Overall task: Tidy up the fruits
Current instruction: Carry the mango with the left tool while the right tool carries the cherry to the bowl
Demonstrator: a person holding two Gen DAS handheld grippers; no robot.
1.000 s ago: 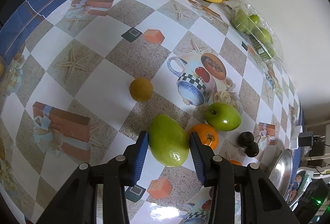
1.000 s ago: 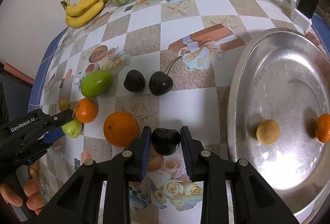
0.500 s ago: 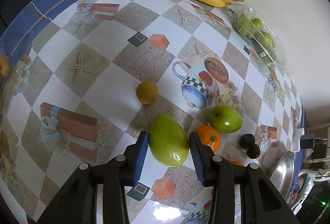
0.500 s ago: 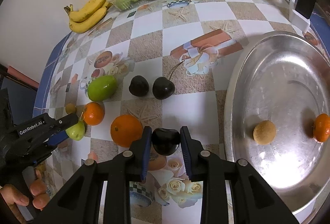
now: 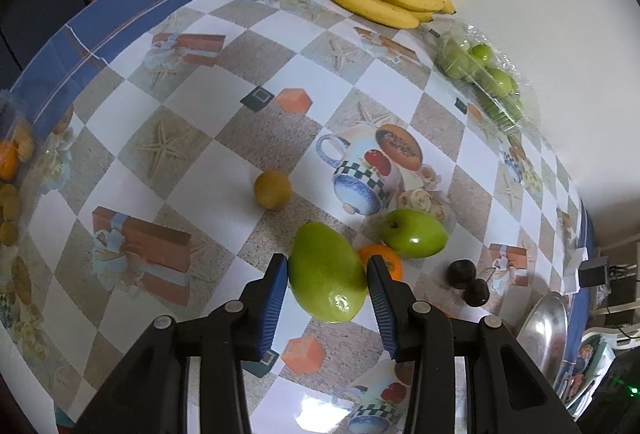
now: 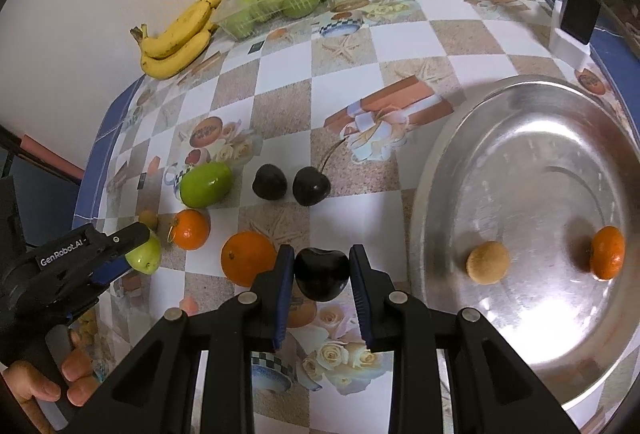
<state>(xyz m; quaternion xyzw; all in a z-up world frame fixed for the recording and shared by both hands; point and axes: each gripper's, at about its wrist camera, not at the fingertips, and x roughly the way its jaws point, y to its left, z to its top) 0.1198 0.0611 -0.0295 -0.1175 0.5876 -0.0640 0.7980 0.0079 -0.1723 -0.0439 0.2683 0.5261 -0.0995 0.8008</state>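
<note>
Left gripper [image 5: 327, 272] jaws pinch green mango [image 5: 326, 272]; right gripper [image 6: 321, 274] jaws pinch dark cherry [image 6: 321, 274], both above counter [image 5: 200, 102].

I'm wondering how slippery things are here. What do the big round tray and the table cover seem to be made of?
The round tray looks like bare polished metal, likely steel: silvery, with blurred reflections and a bright glare patch. The table cover looks like glossy plastic or oilcloth: printed checks and pictures, with a light sheen. The clear box of green fruit seems thin transparent plastic.
</note>
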